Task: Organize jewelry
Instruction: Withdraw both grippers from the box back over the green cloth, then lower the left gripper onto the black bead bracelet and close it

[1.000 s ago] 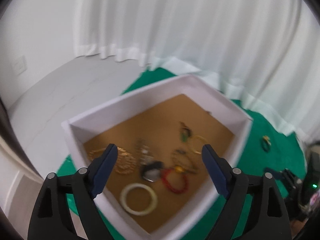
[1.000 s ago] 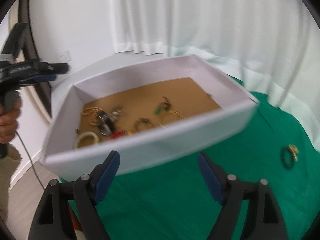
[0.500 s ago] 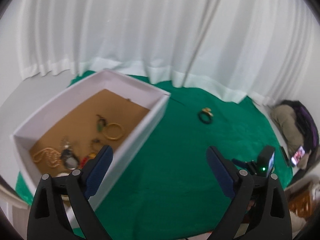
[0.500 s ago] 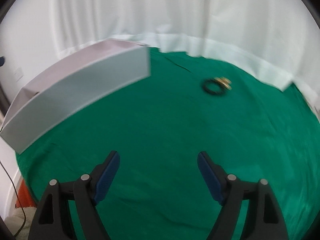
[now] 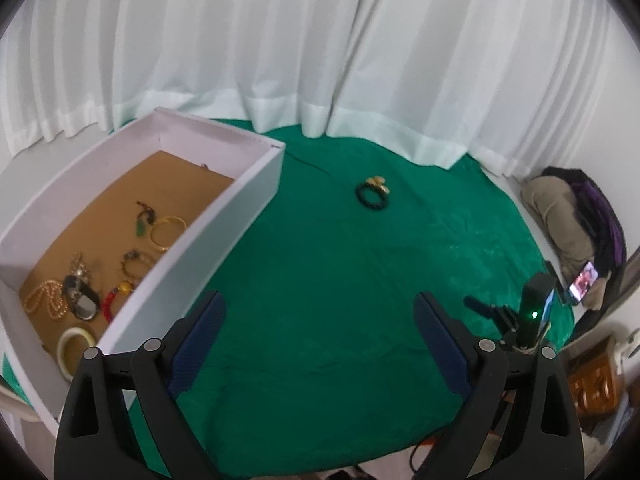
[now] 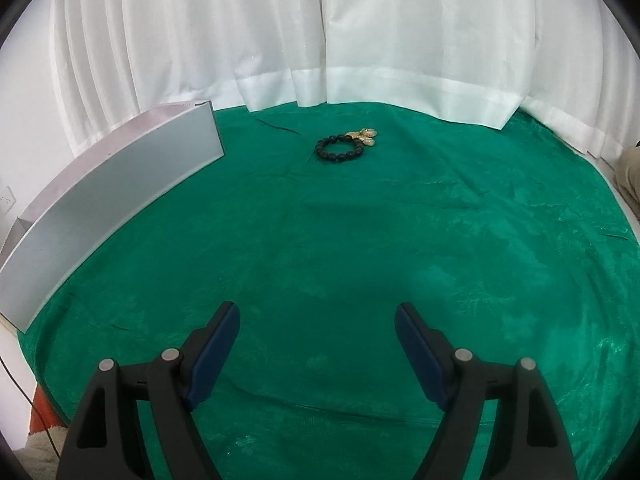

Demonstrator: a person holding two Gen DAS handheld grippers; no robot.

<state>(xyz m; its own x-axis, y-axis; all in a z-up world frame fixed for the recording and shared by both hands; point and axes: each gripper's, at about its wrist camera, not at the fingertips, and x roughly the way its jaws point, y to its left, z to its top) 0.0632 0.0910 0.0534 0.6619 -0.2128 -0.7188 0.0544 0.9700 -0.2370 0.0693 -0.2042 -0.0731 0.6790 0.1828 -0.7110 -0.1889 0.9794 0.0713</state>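
Observation:
A black bead bracelet with a gold charm (image 5: pixel 373 195) lies on the green cloth, far ahead of both grippers; it also shows in the right wrist view (image 6: pixel 341 148). A white box (image 5: pixel 224 224) with a brown floor stands at the left and holds several pieces: a gold bangle (image 5: pixel 168 230), a gold chain (image 5: pixel 42 298), a white bangle (image 5: pixel 76 344), a red bracelet (image 5: pixel 116 300). In the right wrist view only the box's outer wall (image 6: pixel 112 196) shows. My left gripper (image 5: pixel 320 332) is open and empty above the cloth beside the box. My right gripper (image 6: pixel 317 342) is open and empty.
The round table wears a green cloth (image 6: pixel 360 248) with white curtains (image 6: pixel 320 40) behind it. The right gripper's body with a green light (image 5: pixel 532 316) shows at the right of the left wrist view. Bags and a phone (image 5: pixel 584 280) lie beyond the table's right edge.
Both grippers have swung right, away from the box, and now face the black bracelet. The box has slid to the left of both views. Both stay open.

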